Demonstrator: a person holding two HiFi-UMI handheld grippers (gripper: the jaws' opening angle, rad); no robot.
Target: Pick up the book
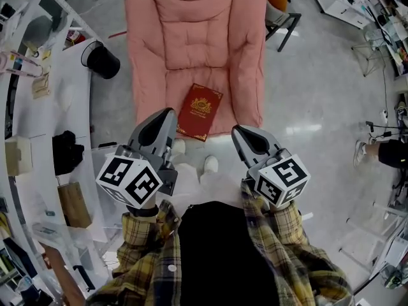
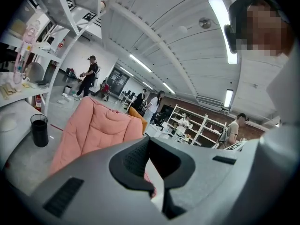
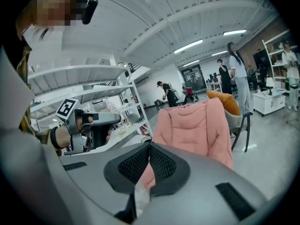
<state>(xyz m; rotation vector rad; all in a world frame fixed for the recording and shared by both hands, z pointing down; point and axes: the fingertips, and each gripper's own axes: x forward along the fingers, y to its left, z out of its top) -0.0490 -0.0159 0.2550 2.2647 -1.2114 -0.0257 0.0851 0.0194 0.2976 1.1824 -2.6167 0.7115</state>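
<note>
While each pair of jaws is pressed together on nothing, the left gripper [image 1: 167, 113] and right gripper [image 1: 237, 131] are held near the red book [image 1: 199, 111], which is laid on the pink cushion [image 1: 191, 37], close to its front edge; the contents of a black container [image 1: 102, 61] cannot be seen.

Indoors, a large open-plan lab or workshop. The floor [image 1: 331, 107] is polished grey concrete. A long white workbench [image 1: 44, 107] along one side is cluttered with small items, and white open shelving racks [image 2: 199, 125] stand in the background. Overhead, a white ceiling [image 2: 164, 32] with exposed beams carries long strip lights [image 2: 224, 27]. Several people [image 2: 89, 78] stand about in the distance. A pink padded lounge chair [image 1: 194, 37] sits out on the open floor.
</note>
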